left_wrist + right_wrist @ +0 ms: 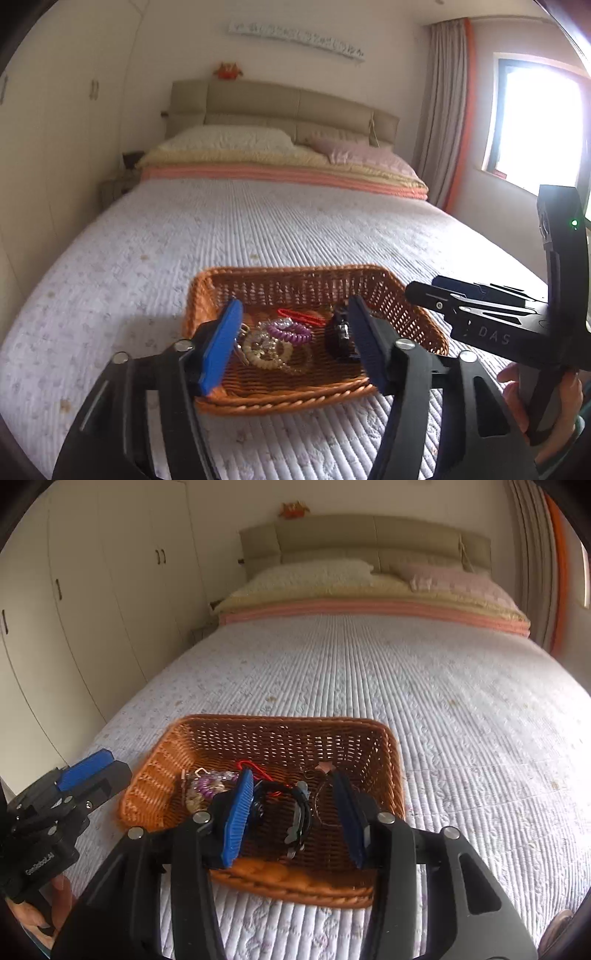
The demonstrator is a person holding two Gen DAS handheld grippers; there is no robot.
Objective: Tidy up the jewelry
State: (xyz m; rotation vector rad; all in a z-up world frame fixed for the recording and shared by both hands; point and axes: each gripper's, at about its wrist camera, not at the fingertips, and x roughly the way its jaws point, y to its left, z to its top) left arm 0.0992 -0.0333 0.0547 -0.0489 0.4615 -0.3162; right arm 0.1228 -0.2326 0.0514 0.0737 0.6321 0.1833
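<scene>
**Both grippers open over the jewelry basket**

Wicker basket (pixel 417 314) on the bed (pixel 258 229), near its foot end, holding all the jewelry in sight: purple coil bracelet (pixel 290 331) and cream beaded bracelet (pixel 264 350) toward the left side, red cord (pixel 306 315) farther back, dark watch-like piece (pixel 299 823) nearer the middle-right, thin chain (pixel 321 775) beside it.

Left gripper (pixel 295 343) spread wide, holding nothing, poised above the near rim with the two bracelets straight ahead between its jaws. Right gripper (pixel 293 812) likewise wide open and empty, framing the dark piece, whose long axis runs near-to-far, roughly in line with the fingers.

Deciding relation: bracelets directly forward and below the left gripper, dark piece directly forward and below the right. Each side nearer its own cluster, so probably a short downward reach for either, with no crossing over. Tangling among the bracelets a likely snag.
</scene>
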